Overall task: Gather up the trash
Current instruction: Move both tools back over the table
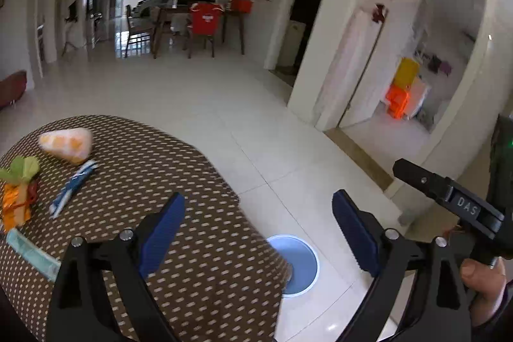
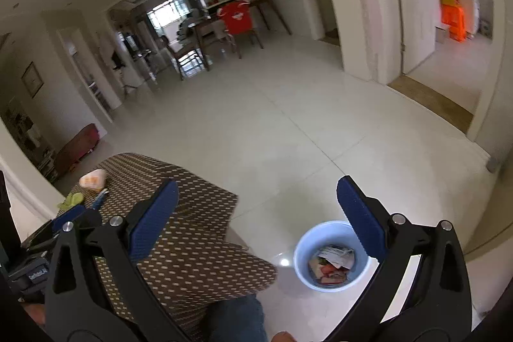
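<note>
— Trash, status check: what is in the blue bin (image 2: 332, 252) so far?

— Several crumpled wrappers lie at the bottom, white paper over red and orange scraps. The bin stands on the tiled floor (image 2: 288, 133) just beside the table's edge. So part of the job looks done.

— And on the table (image 1: 192, 246)?

— Left on the dotted brown cloth: an orange-and-white packet (image 1: 67, 145), a blue-and-white wrapper (image 1: 72, 188) near it, a green scrap (image 1: 22, 167), an orange wrapper (image 1: 14, 205) touching the green one, and a pale teal strip (image 1: 30, 254) at the near edge. Five pieces, as far as I can tell.

— Grippers?

— Left gripper (image 1: 258, 233) hangs over the table corner, jaws wide, nothing between them. Right gripper (image 2: 256, 217) is the same: spread wide, empty, above the gap between table and bin.

— Judgement?

— Roughly midway. Neither tool carries anything; the remaining pieces sit well to the left, nearer the left gripper.
</note>
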A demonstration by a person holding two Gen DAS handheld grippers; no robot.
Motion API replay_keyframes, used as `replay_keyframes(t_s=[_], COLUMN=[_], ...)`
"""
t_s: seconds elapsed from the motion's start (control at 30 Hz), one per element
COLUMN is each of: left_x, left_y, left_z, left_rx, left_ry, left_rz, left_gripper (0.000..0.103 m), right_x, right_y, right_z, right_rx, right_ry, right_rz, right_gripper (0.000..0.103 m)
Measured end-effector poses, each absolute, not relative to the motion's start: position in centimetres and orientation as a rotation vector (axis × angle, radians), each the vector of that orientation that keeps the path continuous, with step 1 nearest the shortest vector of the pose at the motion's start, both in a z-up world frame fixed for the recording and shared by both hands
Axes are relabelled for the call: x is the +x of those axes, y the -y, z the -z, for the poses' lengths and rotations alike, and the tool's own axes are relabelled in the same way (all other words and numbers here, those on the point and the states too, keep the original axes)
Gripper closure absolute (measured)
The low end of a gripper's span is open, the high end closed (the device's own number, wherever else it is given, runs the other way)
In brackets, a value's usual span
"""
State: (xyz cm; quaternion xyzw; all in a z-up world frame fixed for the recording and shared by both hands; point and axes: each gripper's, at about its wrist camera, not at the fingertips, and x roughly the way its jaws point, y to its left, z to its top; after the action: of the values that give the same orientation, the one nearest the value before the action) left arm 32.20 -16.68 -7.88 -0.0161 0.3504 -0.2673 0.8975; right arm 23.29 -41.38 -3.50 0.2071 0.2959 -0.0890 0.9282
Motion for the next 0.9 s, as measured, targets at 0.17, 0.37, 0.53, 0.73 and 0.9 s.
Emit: replay_keyframes(t_s=[0.17, 0.37, 0.53, 0.73, 0.9], left_x=[31.4, 30.3, 29.5, 29.1, 28.5], left_y=[11.8, 5.8, 0.6, -4.9, -8.3], left_z=[6.3, 5.5, 6.3, 7.5, 8.5], left_rx=[-0.036, -0.072, -0.083, -0.084, -0.075], left_ry=[-0.673, -0.633, -0.63, -0.646, -0.651], left_rz=[0.48, 0.394, 0.306, 0.211, 0.134], left_gripper=[0.012, 0.012, 0.012, 0.012, 0.012], right_x=[25.0, 27.4, 29.6, 31.9, 33.3], right_y=[37.5, 31.0, 25.2, 18.1, 10.9], right_z=[2.6, 3.2, 4.4, 5.8, 7.5], right_rx=[0.406, 0.351, 0.3, 0.192, 0.02], right_ry=[-0.613, -0.655, -0.708, -0.774, -0.827], right_rz=[0.11, -0.04, -0.137, -0.275, -0.413], right_gripper=[0.006, 0.006, 0.006, 0.006, 0.006])
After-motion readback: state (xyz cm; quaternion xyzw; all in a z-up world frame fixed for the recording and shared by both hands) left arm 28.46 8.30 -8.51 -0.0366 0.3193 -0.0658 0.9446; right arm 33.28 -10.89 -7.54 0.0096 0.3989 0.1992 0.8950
